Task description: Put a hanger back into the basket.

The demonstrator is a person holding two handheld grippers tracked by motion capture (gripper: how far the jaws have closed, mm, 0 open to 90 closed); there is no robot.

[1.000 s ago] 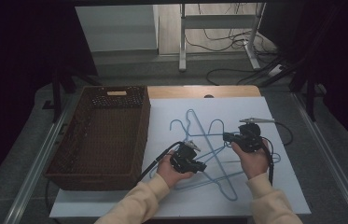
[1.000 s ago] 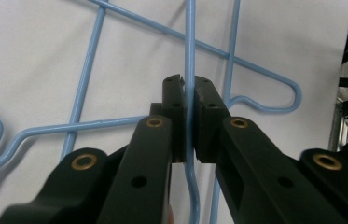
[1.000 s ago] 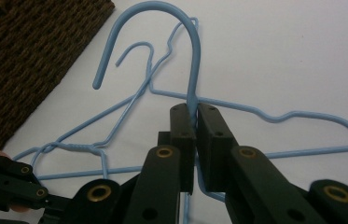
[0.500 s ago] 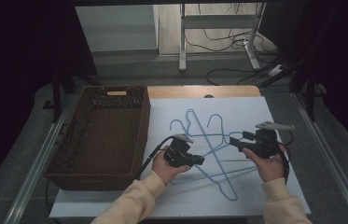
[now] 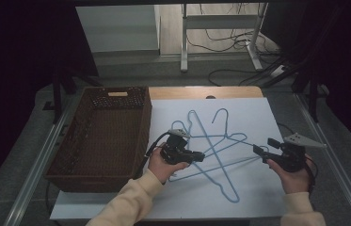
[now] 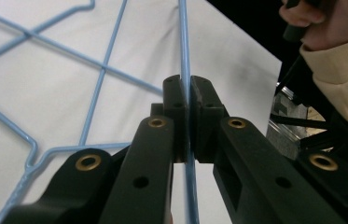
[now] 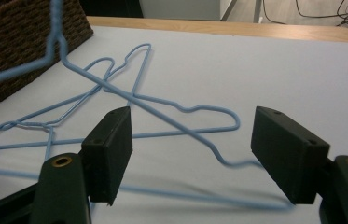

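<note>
- Hangers (image 5: 213,143): light blue wire throughout, plain, no pattern.
- Left claw (image 6: 189,100): matte black jaws with brass-coloured rivets at the pivots.
- Right claw (image 7: 190,154): matte black, flat black pads, one brass-coloured rivet on each arm.
- Basket (image 5: 69,155): dark brown, woven wicker pattern, with a pale label on the far wall.
- Worktop (image 5: 253,122): white sheet, unpatterned; a light wood strip showed along the far edge.
- Sleeves (image 5: 131,205): pale cream.
- Floor (image 5: 18,155): grey.
</note>
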